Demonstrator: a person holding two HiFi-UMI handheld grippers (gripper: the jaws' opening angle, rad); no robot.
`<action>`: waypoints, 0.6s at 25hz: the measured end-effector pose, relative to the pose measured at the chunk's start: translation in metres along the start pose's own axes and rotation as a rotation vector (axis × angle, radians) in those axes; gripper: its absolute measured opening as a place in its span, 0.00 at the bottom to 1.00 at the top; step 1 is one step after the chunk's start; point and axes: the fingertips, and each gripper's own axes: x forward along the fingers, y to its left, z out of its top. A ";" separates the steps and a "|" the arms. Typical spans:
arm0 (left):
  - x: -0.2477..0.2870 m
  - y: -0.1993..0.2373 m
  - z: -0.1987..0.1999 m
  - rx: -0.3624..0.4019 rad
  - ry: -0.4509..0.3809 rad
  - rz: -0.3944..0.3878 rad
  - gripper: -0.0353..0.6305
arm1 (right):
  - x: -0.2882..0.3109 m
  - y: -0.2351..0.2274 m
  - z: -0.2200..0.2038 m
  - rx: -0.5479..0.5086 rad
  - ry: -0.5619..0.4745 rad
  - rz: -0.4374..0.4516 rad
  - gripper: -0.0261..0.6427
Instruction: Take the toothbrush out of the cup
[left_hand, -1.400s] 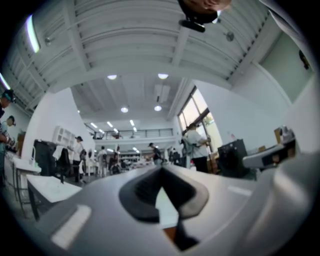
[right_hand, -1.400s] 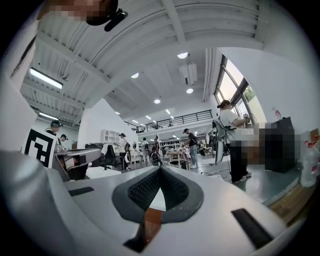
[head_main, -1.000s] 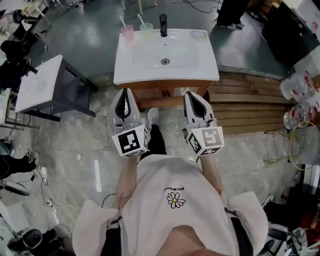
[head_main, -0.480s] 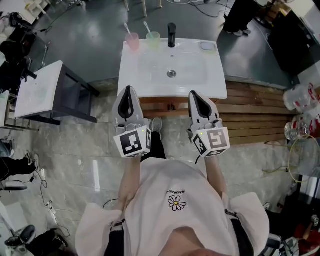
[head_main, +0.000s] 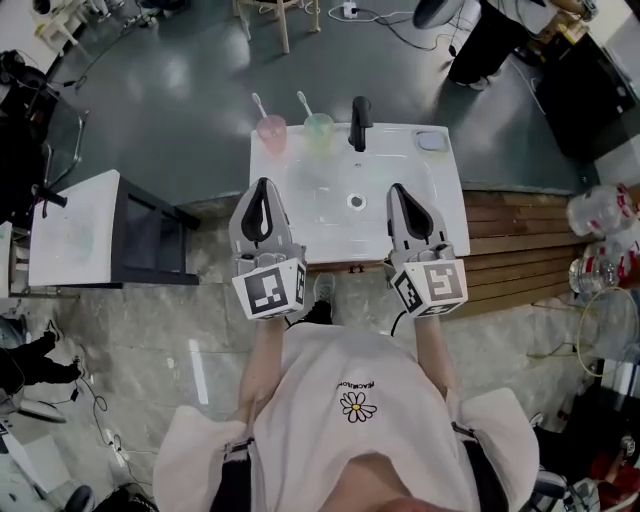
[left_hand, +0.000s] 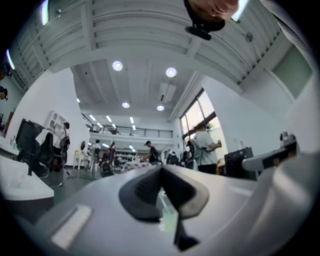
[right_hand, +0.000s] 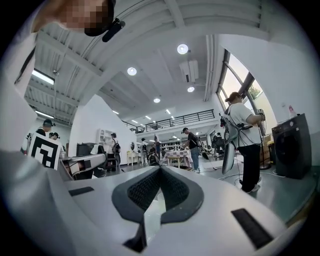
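A white sink (head_main: 420, 200) stands ahead of me in the head view. On its back rim a pink cup (head_main: 271, 132) holds a white toothbrush (head_main: 259, 105), and beside it a green cup (head_main: 319, 128) holds another toothbrush (head_main: 303, 102). A black faucet (head_main: 360, 122) stands right of the cups. My left gripper (head_main: 263, 186) is shut and empty over the sink's front left edge, short of the cups. My right gripper (head_main: 398, 191) is shut and empty over the front right part. Both gripper views show closed jaws, left gripper (left_hand: 161, 168) and right gripper (right_hand: 160, 169), pointing across the room.
A soap dish (head_main: 430, 141) sits on the sink's back right corner. A dark stand with a white top (head_main: 75, 228) is to the left. Wooden boards (head_main: 515, 240) lie on the floor to the right. A person's legs (head_main: 480, 45) stand beyond the sink.
I have stepped toward the sink. Both grippers moved forward together, from in front of the cabinet to over the sink's front edge. Their jaws stayed shut.
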 end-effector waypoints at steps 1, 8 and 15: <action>0.013 0.004 -0.003 -0.002 0.004 -0.013 0.06 | 0.014 -0.003 0.000 0.000 0.003 -0.009 0.03; 0.081 0.020 -0.015 -0.055 0.005 -0.080 0.06 | 0.086 -0.010 -0.005 -0.020 0.025 -0.035 0.03; 0.117 0.009 -0.035 -0.035 0.057 -0.111 0.06 | 0.126 -0.026 -0.004 -0.023 0.027 -0.006 0.03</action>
